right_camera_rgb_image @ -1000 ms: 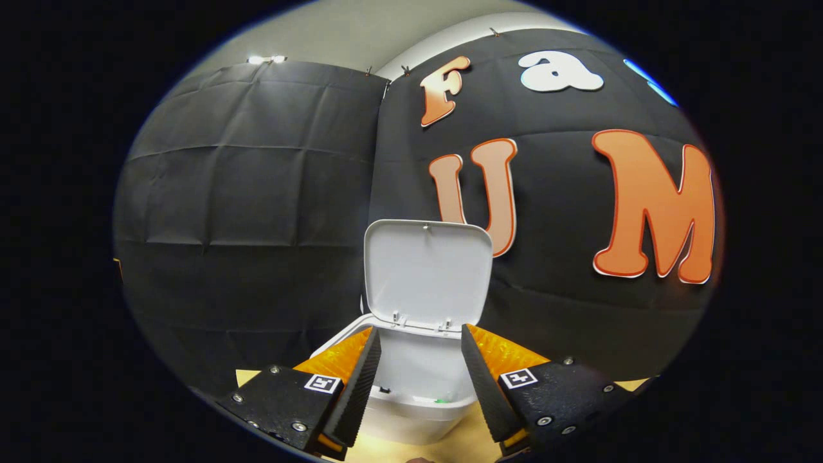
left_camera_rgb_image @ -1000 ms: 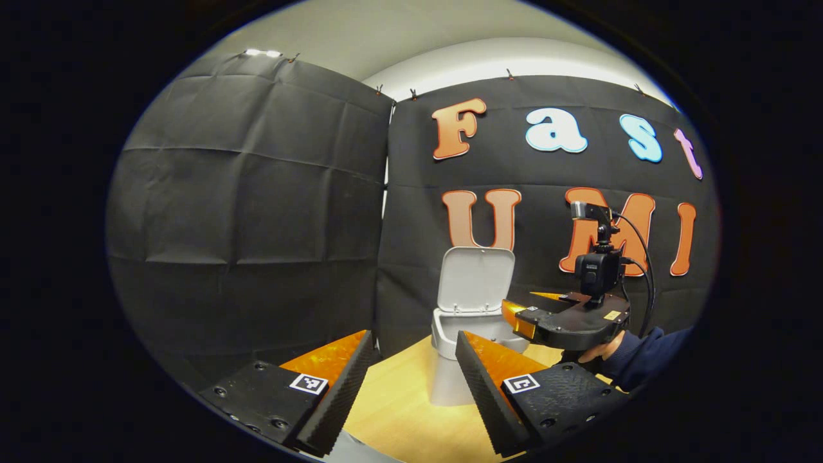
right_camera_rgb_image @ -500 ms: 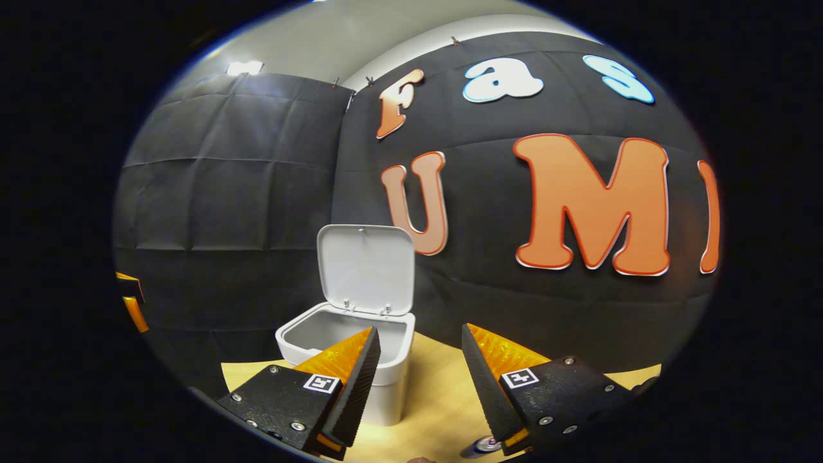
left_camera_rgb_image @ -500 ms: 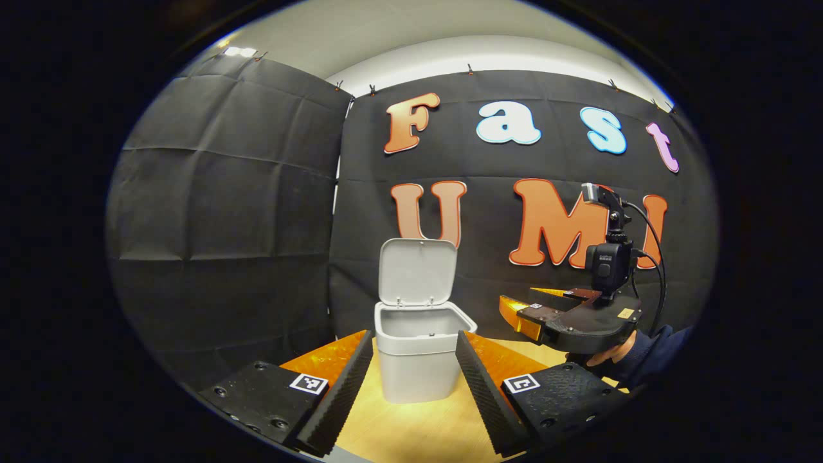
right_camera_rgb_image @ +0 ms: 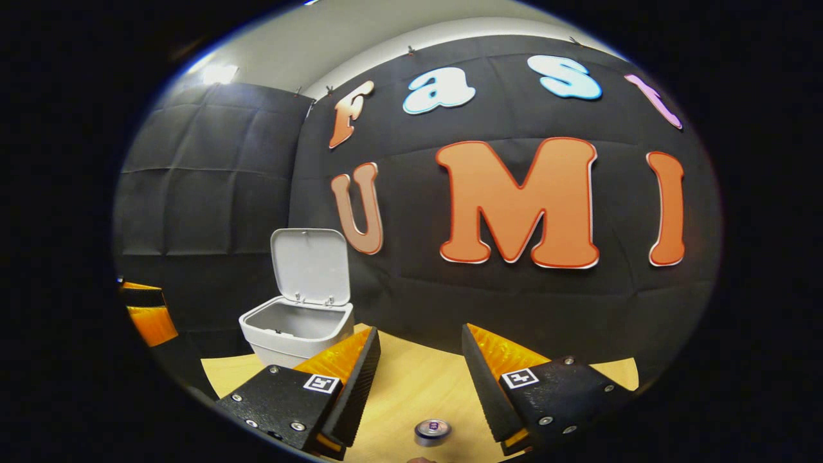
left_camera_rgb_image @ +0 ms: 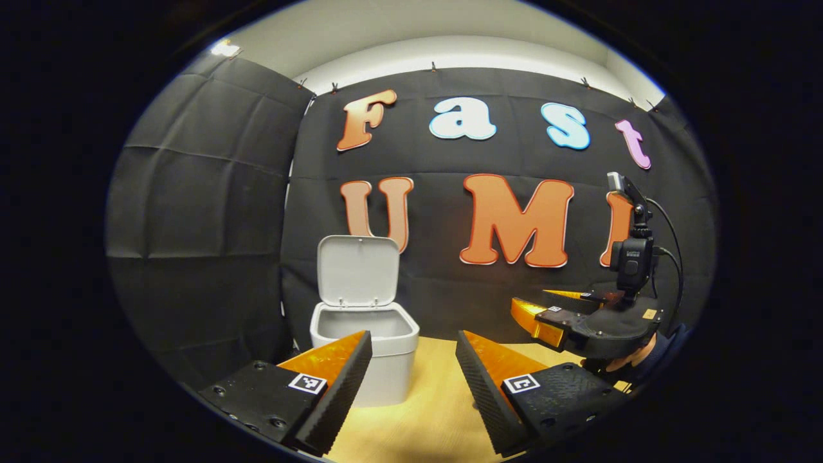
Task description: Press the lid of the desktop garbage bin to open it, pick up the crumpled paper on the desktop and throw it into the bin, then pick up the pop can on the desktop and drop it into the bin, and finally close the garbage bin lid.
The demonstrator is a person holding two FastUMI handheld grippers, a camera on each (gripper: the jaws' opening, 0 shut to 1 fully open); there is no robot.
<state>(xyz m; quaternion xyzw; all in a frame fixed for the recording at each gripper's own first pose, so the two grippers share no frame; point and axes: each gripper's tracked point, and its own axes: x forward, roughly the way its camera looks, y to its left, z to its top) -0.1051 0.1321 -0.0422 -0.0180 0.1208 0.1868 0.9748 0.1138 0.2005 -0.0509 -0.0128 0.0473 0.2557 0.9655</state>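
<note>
In the right gripper view, the right gripper [right_camera_rgb_image: 419, 379] has its two fingers spread wide apart with nothing between them and nothing touching either pad. Just below the gap, low down, the pop can [right_camera_rgb_image: 433, 431] stands upright on the wooden desktop [right_camera_rgb_image: 418, 386], its round top facing up and its long axis vertical; the gripper hangs above it, apart from it. To the left and farther back sits the garbage bin [right_camera_rgb_image: 292, 331], its lid [right_camera_rgb_image: 311, 265] swung up and standing nearly upright on hinges at the back rim, so the bin's mouth faces up and is uncovered. Part of the other gripper shows at the far left edge.

In the left gripper view, the left gripper [left_camera_rgb_image: 411, 379] is likewise spread wide, holding nothing, its fingers level over the desktop. The bin stands just beyond its left finger [left_camera_rgb_image: 337, 386], lid raised. Off to the right, the right gripper is seen side-on, held roughly level above the desktop with its fingers pointing left toward the bin. A hand in a dark sleeve [left_camera_rgb_image: 649, 360] grips it from beneath.
</note>
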